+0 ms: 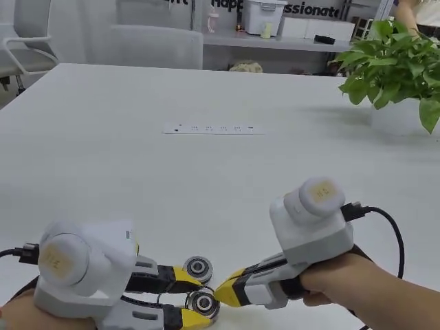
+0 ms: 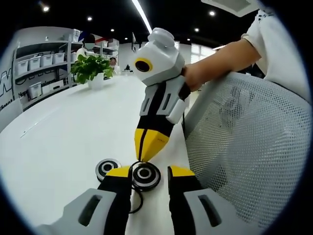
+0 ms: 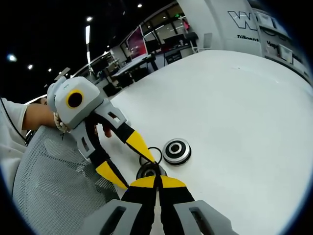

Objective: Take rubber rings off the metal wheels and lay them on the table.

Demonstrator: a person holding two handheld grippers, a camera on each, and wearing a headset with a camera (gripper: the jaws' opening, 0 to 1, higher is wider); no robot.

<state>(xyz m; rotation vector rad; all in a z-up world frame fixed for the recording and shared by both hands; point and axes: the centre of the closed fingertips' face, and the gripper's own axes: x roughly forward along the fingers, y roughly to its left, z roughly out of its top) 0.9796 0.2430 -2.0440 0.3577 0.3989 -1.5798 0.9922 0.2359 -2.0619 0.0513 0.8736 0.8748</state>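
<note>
Now | white table [image 1: 206, 192] | power strip [image 1: 213, 128] | potted plant [image 1: 395, 62] | rear shelf [image 1: 275, 42]

open table [image 1: 206, 185] ahead; plant [image 1: 392, 62] far right; mesh chair [image 2: 244, 137] at edge

The near wheel [image 1: 203, 302] is sitting by the front edge of the desk [image 1: 137, 158], between the spread fingers of the left gripper [image 1: 192, 297]. The far wheel [image 1: 198, 268] is lying just behind it, outside those fingers. A loose rubber ring [image 3: 150, 147] is lying on the desk against the near wheel. The right gripper [image 1: 223, 292], fingers pressed together, is pointing at the near wheel from the right. A power strip [image 1: 213, 128] is lying mid-desk, and a plant [image 1: 392, 62] is standing far right.
</note>
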